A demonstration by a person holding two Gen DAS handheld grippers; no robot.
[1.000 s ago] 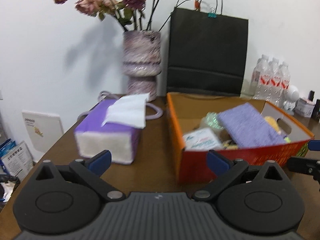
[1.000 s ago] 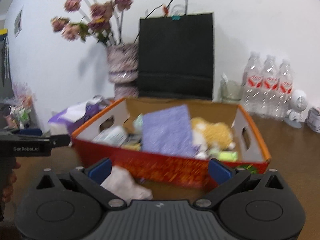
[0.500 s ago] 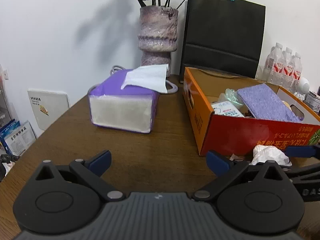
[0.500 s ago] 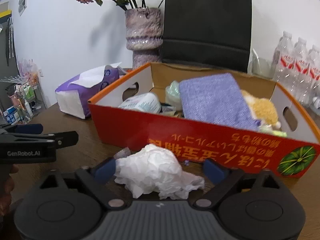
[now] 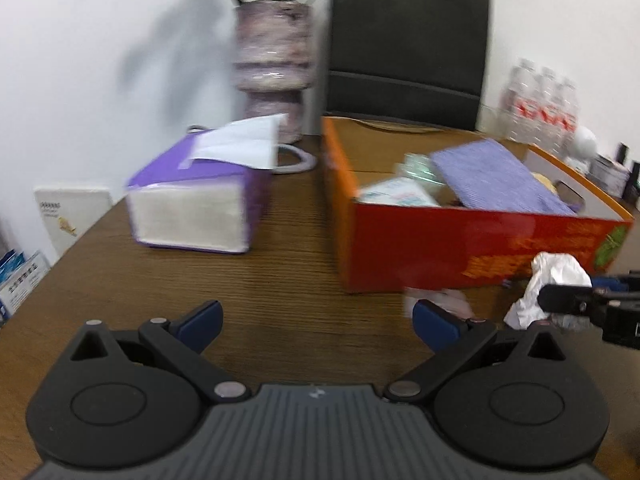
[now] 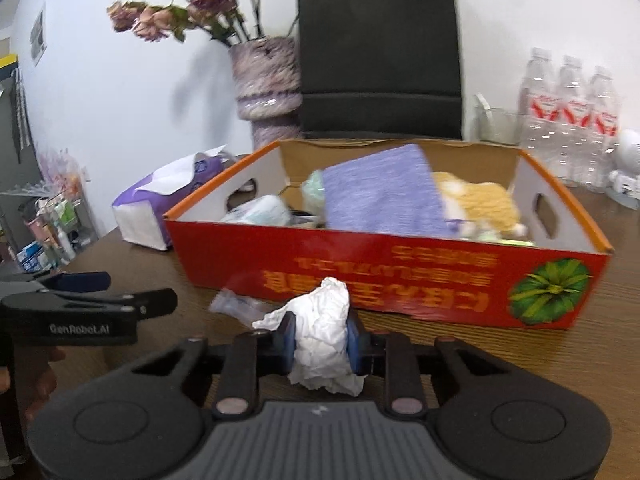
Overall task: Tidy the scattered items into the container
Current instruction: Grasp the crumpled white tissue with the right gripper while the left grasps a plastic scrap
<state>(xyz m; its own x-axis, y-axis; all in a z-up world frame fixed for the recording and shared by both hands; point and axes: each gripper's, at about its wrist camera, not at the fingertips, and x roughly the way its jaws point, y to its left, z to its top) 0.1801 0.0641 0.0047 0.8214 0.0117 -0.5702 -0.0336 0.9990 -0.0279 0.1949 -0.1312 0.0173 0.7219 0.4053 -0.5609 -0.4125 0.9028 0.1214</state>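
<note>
My right gripper (image 6: 321, 338) is shut on a crumpled white tissue (image 6: 323, 338), just in front of the red-orange cardboard box (image 6: 400, 276). The box holds a purple cloth (image 6: 380, 192), a yellow plush (image 6: 484, 200) and small packets. The tissue also shows in the left wrist view (image 5: 554, 280), held by the right gripper (image 5: 576, 300). A small clear plastic wrapper (image 6: 240, 304) lies on the table by the box's front; it also shows in the left wrist view (image 5: 448, 300). My left gripper (image 5: 316, 320) is open and empty above the table, left of the box (image 5: 460, 248).
A purple tissue pack (image 5: 200, 200) lies left of the box. A mottled vase with dried flowers (image 5: 274, 64) and a black paper bag (image 5: 408, 44) stand behind. Water bottles (image 6: 568, 120) stand at the back right. The left table edge (image 5: 60, 256) is close.
My right gripper has closed on the crumpled tissue and lifted it slightly. The left gripper has shifted a little; its view is blurred by motion.
</note>
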